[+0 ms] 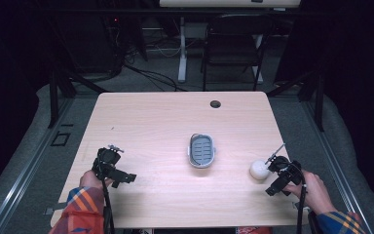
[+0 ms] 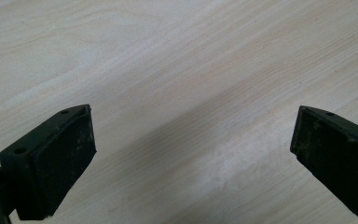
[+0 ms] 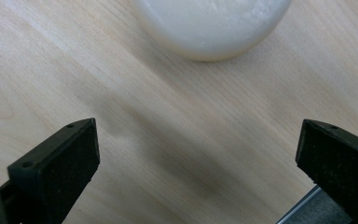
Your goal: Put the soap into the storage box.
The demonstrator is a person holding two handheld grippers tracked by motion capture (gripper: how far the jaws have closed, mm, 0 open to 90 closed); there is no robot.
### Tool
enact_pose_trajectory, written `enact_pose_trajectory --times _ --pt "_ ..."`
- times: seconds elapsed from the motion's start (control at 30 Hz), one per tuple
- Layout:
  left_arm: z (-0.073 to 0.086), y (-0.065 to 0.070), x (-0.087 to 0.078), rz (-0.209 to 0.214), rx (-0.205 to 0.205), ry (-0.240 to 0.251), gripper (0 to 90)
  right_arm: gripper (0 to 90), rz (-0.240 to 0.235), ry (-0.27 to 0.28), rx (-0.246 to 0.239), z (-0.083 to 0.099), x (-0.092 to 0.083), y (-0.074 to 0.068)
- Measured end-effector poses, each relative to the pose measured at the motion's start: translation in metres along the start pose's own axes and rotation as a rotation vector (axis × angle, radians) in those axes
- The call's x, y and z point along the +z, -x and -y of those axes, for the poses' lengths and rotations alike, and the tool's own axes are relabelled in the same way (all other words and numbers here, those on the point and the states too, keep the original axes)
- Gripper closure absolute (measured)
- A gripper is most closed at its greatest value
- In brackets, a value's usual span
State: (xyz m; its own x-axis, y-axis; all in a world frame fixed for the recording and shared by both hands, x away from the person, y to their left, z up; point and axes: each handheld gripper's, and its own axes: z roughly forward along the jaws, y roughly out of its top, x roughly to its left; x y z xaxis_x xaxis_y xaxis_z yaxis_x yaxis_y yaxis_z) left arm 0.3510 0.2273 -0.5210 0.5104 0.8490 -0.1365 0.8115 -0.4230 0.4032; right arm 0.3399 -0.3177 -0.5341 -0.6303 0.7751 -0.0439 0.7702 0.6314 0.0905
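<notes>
A white round object (image 1: 259, 169) rests on the light wooden table (image 1: 151, 122) at the right; its rounded body (image 3: 212, 25) fills the top of the right gripper view. My right gripper (image 1: 274, 171) sits just right of it, jaws wide open, nothing between them (image 3: 196, 163). A grey and white oval basket (image 1: 201, 150) lies at the table's middle. My left gripper (image 1: 108, 163) hovers low over bare wood at the front left, open with an empty gap (image 2: 191, 154).
A round cable hole (image 1: 215, 104) marks the far side of the table. The table's right edge (image 3: 307, 200) is close beside the right gripper. A dark chair (image 1: 233, 44) and a white desk leg (image 1: 182, 48) stand beyond the table.
</notes>
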Motion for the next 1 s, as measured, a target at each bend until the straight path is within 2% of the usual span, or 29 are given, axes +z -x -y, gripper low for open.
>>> enact_pose_trajectory --times 0.07,0.1,0.13,0.2,0.27,0.3,0.37,0.43,0.5,0.53,0.6,0.77,0.83,0.93,0.97,1.0 --pt "0.0 0.0 0.0 0.001 -0.002 -0.001 0.0 0.0 0.006 -0.012 -0.015 -0.002 -0.001 0.0" --pt "0.0 0.0 0.0 0.001 -0.002 -0.002 0.0 0.0 0.007 0.016 0.006 -0.001 0.0 -0.001" --pt "0.0 0.0 0.0 0.001 -0.002 -0.002 0.0 0.0 0.007 0.016 0.006 -0.001 0.0 -0.001" --pt "0.0 0.0 0.0 0.001 -0.004 -0.002 0.0 0.0 0.014 -0.022 -0.036 -0.005 -0.004 0.001" --pt "0.0 0.0 0.0 0.001 -0.004 -0.002 0.0 0.0 0.003 0.021 -0.006 -0.005 -0.001 -0.001" --pt "0.0 0.0 0.001 0.001 -0.004 -0.002 0.0 0.0 0.009 0.003 -0.024 -0.007 -0.003 0.0" --pt "0.0 0.0 0.001 0.001 -0.005 -0.003 0.0 0.0 0.016 0.033 -0.008 -0.009 -0.002 0.0" --pt "0.0 0.0 0.0 0.001 -0.003 -0.002 0.0 0.0 -0.003 0.037 -0.002 -0.011 -0.003 0.001" --pt "0.0 0.0 0.0 0.001 -0.003 -0.002 0.0 0.0 0.005 0.054 0.009 -0.014 -0.002 0.001" --pt "0.0 0.0 0.0 0.0 -0.001 -0.002 0.0 0.0 0.002 0.032 -0.008 -0.016 -0.004 0.003" --pt "0.0 0.0 0.001 0.002 -0.004 -0.003 0.0 0.0 -0.005 0.059 0.004 -0.018 -0.003 0.003" --pt "0.0 0.0 0.001 0.003 -0.008 -0.003 0.0 0.0 -0.019 0.061 -0.016 -0.024 -0.005 0.004" --pt "0.0 0.0 0.0 0.001 -0.004 -0.003 0.0 0.0 -0.029 0.081 -0.01 -0.027 -0.006 0.004" --pt "0.0 0.0 0.0 0.002 -0.006 -0.004 0.0 0.0 -0.03 0.078 -0.029 -0.034 -0.005 0.005" --pt "0.0 0.0 0.001 0.003 -0.009 -0.004 0.0 0.0 -0.03 0.065 -0.048 -0.036 -0.006 0.006" --pt "0.0 0.0 0.001 0.003 -0.009 -0.003 0.0 0.0 -0.037 0.093 -0.027 -0.036 -0.004 0.005"
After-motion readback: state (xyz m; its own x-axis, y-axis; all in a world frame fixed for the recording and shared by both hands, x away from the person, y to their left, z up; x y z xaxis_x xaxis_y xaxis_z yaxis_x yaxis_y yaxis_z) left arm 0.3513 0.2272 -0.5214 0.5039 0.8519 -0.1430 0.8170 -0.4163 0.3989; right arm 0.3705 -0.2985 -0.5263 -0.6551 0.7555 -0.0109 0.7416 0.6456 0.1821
